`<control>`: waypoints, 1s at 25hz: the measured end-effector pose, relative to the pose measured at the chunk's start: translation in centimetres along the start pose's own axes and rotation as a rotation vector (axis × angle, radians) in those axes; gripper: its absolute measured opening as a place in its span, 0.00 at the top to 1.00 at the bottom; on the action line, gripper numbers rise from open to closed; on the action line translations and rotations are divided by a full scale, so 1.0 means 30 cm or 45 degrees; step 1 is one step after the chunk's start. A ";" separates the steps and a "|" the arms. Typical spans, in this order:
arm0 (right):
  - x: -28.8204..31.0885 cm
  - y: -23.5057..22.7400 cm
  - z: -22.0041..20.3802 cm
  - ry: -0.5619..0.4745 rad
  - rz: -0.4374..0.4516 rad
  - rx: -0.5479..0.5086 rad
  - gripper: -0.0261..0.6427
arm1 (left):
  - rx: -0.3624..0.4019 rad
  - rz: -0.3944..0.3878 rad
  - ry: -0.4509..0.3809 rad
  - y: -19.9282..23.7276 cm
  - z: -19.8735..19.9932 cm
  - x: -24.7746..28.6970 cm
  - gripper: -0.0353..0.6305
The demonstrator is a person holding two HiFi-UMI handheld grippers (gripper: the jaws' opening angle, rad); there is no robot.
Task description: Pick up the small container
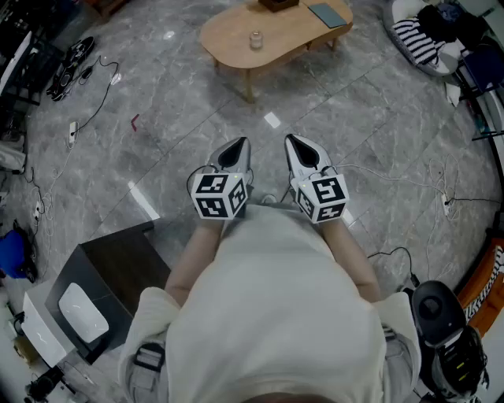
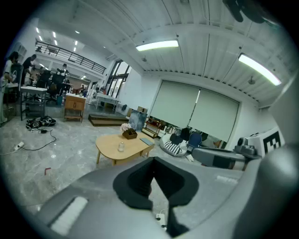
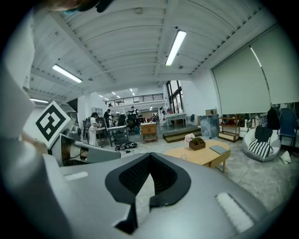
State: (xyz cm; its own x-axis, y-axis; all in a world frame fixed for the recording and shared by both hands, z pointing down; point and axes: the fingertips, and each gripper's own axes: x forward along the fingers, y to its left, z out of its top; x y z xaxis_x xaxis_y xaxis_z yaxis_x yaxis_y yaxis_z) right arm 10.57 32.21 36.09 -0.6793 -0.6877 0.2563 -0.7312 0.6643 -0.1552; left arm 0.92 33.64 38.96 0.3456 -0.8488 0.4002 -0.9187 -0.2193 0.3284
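Wooden table [image 1: 228,31] bears small container [image 1: 255,39], box [image 1: 278,4], grey notebook [image 1: 327,13].

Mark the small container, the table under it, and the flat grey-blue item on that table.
small glass container [image 1: 255,39], head view, its middle.
wooden table [image 1: 291,35], head view, bare top.
flat grey-blue item [image 1: 327,13], head view, its top face.
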 end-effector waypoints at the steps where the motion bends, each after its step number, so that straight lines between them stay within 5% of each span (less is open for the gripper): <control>1: -0.003 0.002 -0.001 0.002 0.001 -0.002 0.97 | 0.001 -0.003 0.002 -0.003 -0.001 -0.002 0.94; 25: 0.019 -0.028 -0.045 0.056 0.031 0.004 0.96 | -0.013 0.001 0.029 -0.005 -0.029 0.023 0.94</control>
State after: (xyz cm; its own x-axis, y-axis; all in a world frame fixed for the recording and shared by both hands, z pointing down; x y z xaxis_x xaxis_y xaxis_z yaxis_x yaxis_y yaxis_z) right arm 10.88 31.65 37.65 -0.6933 -0.6579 0.2940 -0.7148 0.6797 -0.1646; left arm 1.46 33.49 39.93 0.3490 -0.8379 0.4196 -0.9171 -0.2132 0.3370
